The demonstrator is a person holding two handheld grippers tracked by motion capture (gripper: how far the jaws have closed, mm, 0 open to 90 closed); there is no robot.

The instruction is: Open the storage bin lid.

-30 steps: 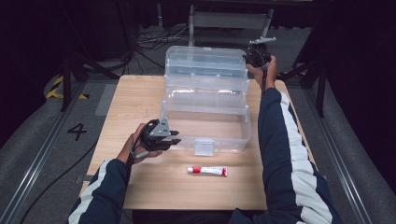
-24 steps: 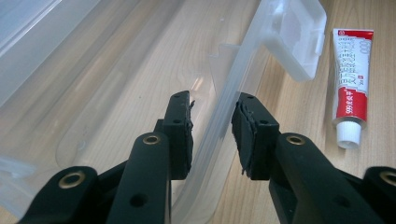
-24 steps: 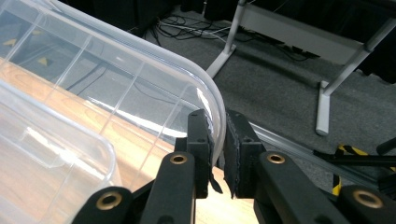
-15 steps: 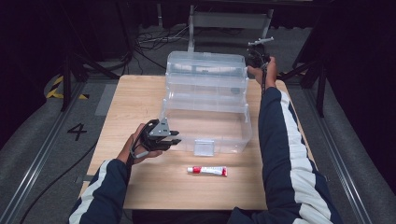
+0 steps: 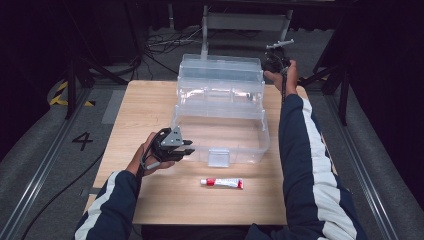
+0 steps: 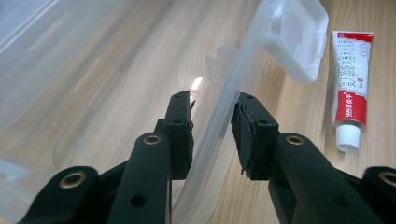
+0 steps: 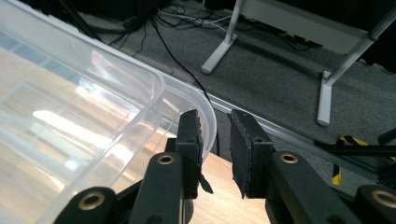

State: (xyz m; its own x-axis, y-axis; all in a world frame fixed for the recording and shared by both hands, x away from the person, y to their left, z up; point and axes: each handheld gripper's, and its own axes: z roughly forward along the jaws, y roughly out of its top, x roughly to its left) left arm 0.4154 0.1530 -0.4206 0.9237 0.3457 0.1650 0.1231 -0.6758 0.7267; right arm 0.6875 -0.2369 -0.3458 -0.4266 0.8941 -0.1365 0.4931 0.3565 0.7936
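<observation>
Clear plastic makes up the stepped storage box (image 5: 220, 117) that stands open in the middle of the wooden bench (image 5: 150, 107), its tiers rising away from the person toward the far edge.

The left gripper (image 5: 187, 148) sits at the box's near left corner. Seen from the left gripper view, its jaws straddle the thin front wall (image 6: 219, 126) of the lowest tray, one jaw inside the tray and one outside; the wall runs lengthwise between them, and whether the pads actually press on it cannot be told.

The right gripper (image 5: 274, 62) is at the far right corner, beside the top tier. In the right gripper view its jaws have just been opening; they stand a little apart with nothing between them, and the tier's curved rim (image 7: 154, 93) lies just to their left, close to but apart from the nearer jaw.

A small red-and-white tube (image 5: 222, 183) lies on the bench in front of the box, its long axis running left to right with its white cap toward the left. The left gripper is far nearer to it; the tube lies just beside the box's front latch (image 5: 218, 157).
</observation>
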